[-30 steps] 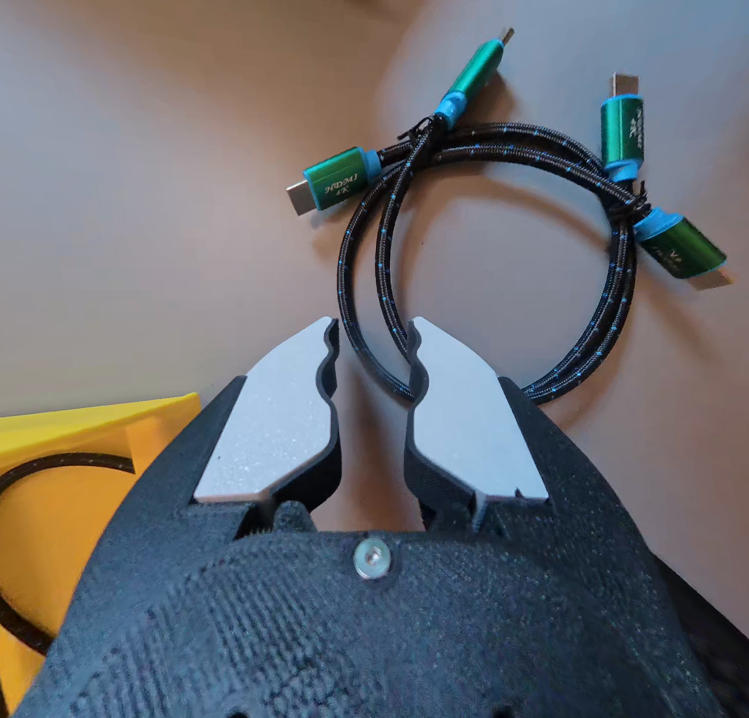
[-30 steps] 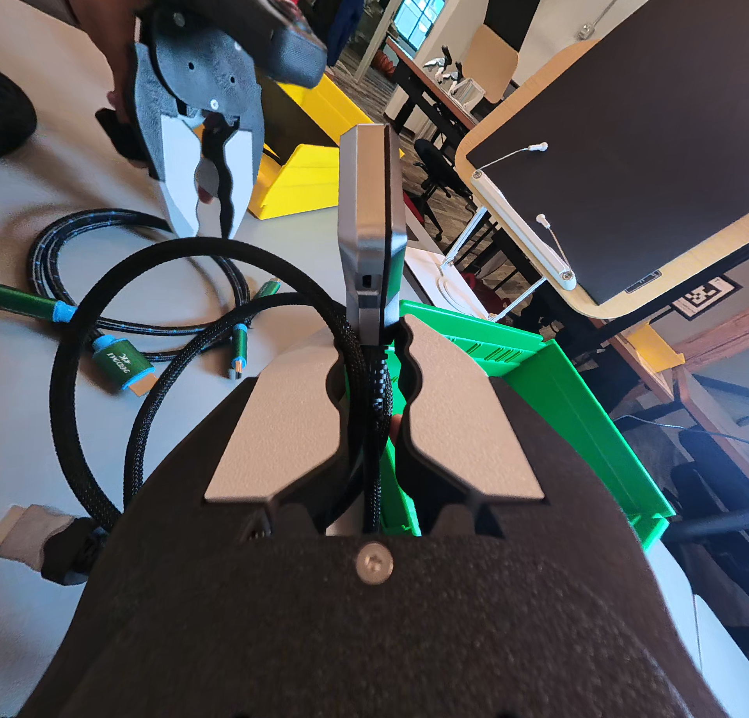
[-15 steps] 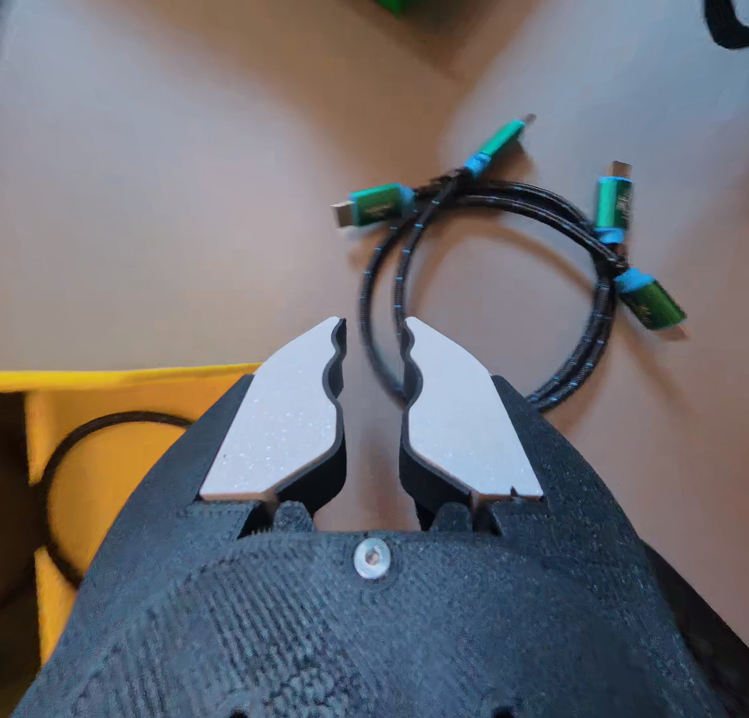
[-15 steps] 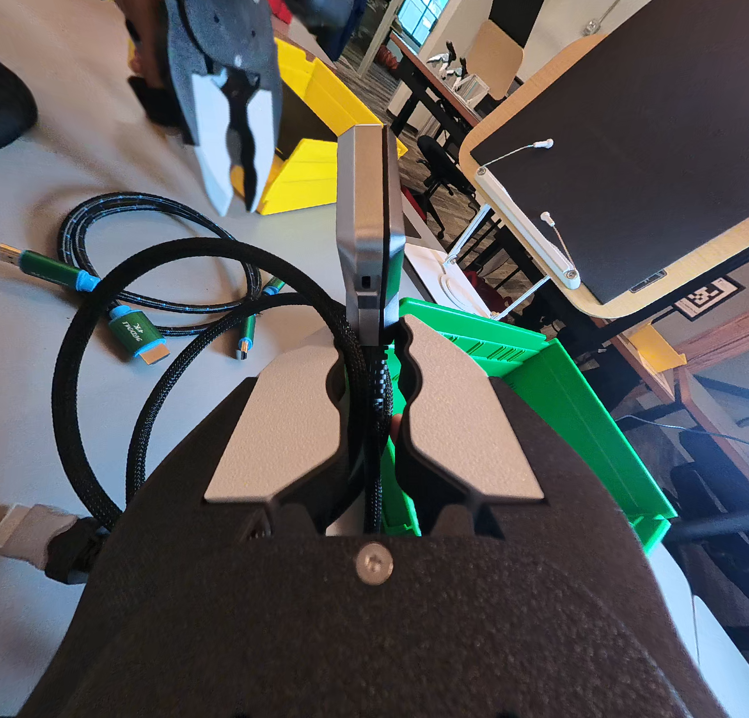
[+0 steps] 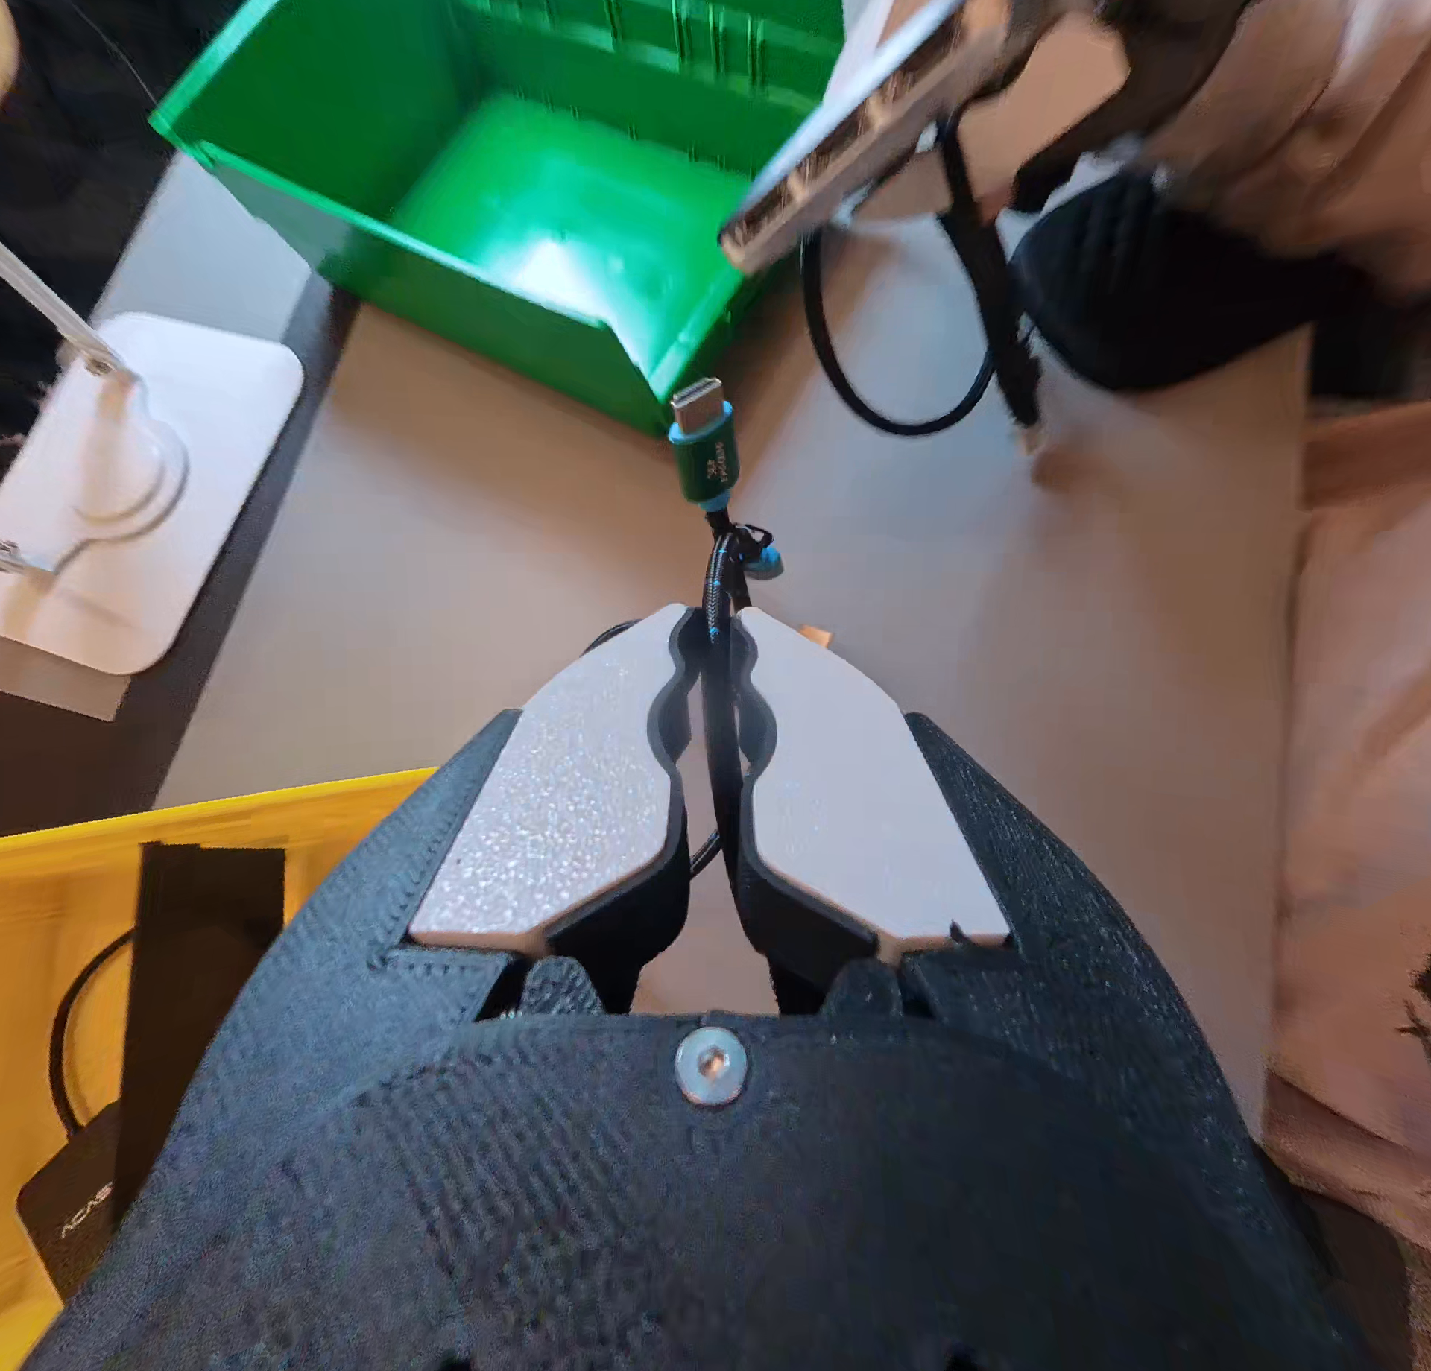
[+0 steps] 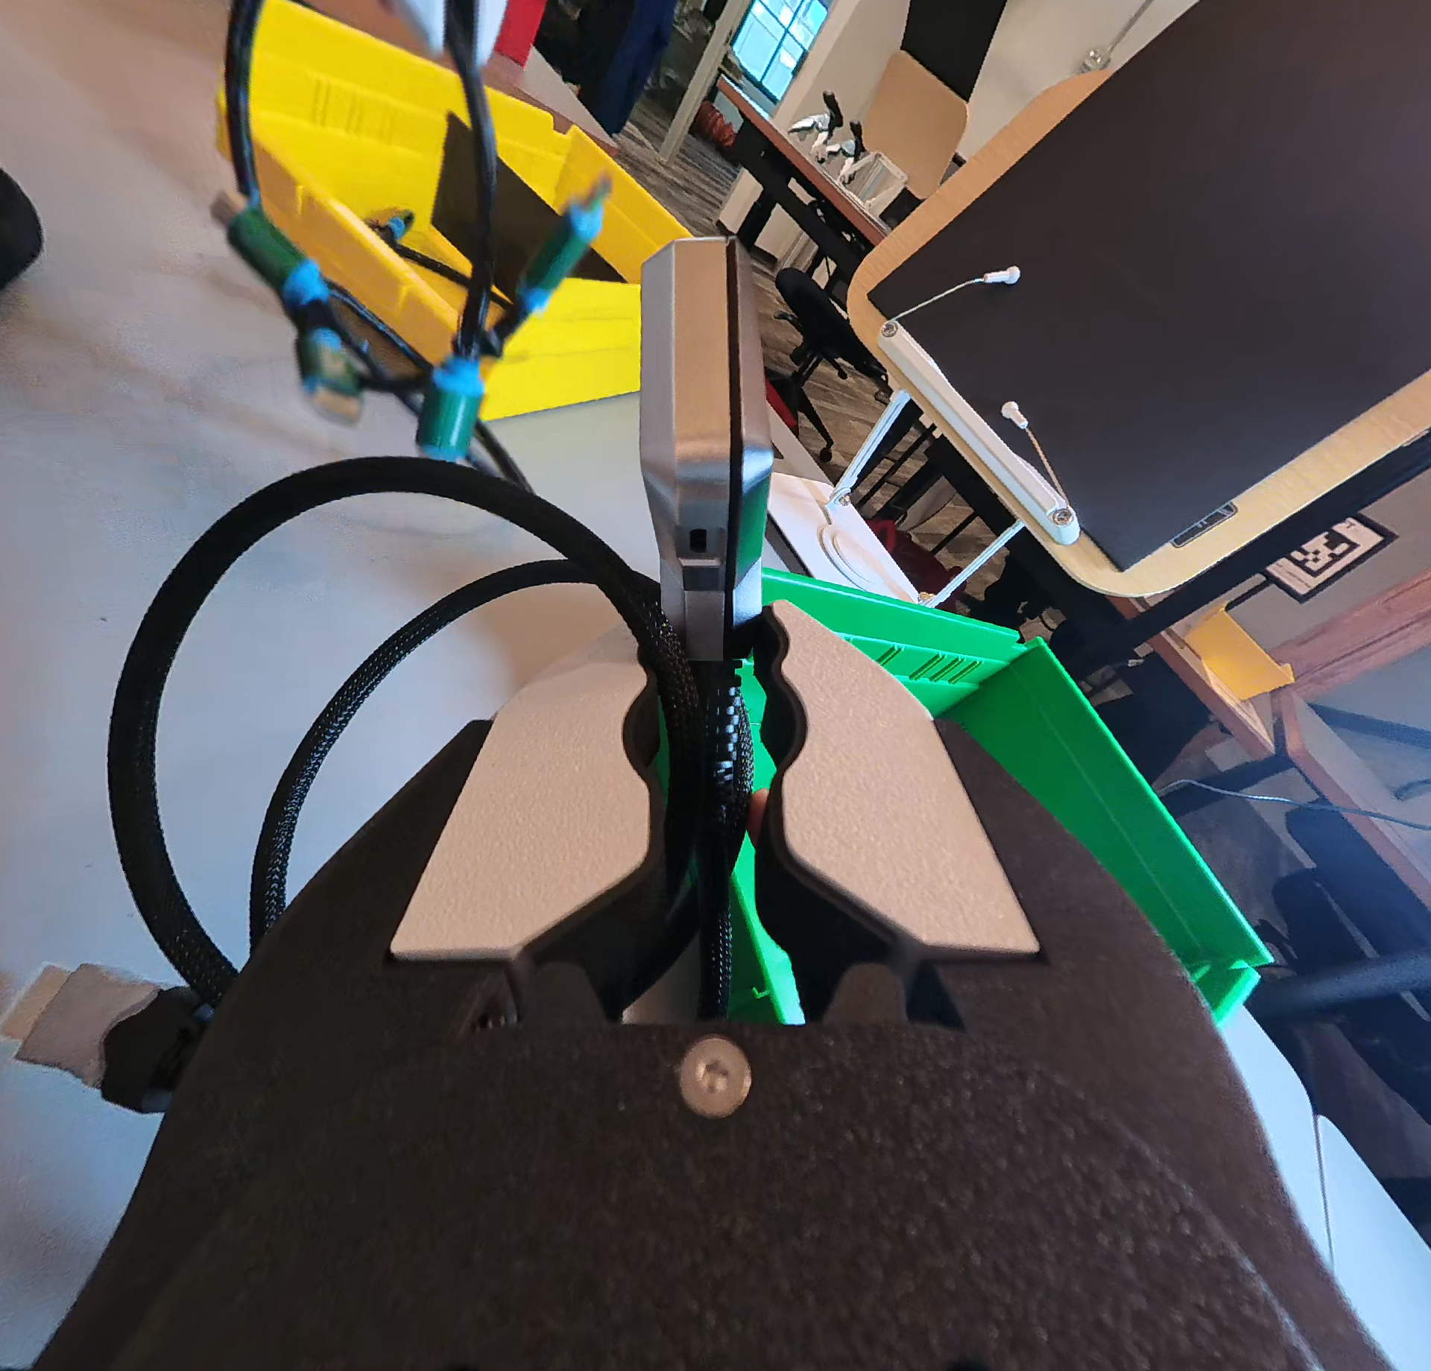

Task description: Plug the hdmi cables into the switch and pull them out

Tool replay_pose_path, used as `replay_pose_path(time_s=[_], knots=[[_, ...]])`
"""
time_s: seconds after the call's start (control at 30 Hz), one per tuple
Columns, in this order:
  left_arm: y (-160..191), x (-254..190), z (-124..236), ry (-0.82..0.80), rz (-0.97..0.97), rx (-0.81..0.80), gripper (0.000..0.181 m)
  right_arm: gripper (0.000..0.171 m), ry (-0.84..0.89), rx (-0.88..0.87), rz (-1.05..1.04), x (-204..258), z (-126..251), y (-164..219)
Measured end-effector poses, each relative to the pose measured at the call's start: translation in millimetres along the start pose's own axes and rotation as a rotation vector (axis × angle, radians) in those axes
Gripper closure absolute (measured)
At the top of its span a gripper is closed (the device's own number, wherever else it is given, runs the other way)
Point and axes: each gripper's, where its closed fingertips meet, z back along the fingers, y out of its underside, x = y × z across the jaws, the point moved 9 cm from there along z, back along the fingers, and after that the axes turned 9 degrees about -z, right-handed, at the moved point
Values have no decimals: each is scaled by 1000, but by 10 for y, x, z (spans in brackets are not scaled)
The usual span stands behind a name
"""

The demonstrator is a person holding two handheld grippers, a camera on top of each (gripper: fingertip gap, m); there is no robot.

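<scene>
Left tongs (image 5: 716,625) clenched on braided green-plugged HDMI cable (image 5: 718,683); right tongs (image 6: 716,637) grasp grey metal switch (image 6: 701,436); next, aligning plug (image 5: 703,443) to port

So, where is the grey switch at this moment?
The switch stands on edge, clamped by the right gripper, above the green bin. In the left wrist view it is blurred at upper right, beyond that bin.

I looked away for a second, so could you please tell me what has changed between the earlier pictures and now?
The left hand-held gripper, open above the table before, has shut on the bundled cables and lifted them; their green plugs now dangle in the air. The right hand-held gripper stays clamped on the grey switch, upright as before.
</scene>
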Motion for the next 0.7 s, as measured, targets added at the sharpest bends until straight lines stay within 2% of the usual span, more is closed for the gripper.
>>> replay_pose_path(time_s=[0.13,0.2,0.33,0.43,0.53,0.6,0.7], knots=[[-103,131,455,-27,53,-137,174,149,-2,-5,2,15,-2,-13],[-112,105,504,65,91,-191,174,149,-4,-1,0,16,-14,-4],[-236,-190,484,162,-27,-180,174,149,-4,9,-1,11,-28,22],[-458,-165,731,44,-56,-315,174,149,-8,9,-7,12,-36,26],[-584,7,992,-37,12,-472,174,149,-7,7,-3,20,-33,19],[-521,142,947,-78,56,-413,174,149,-7,3,-3,20,-30,10],[-140,296,471,-123,76,-113,174,149,-2,3,0,14,-19,7]])
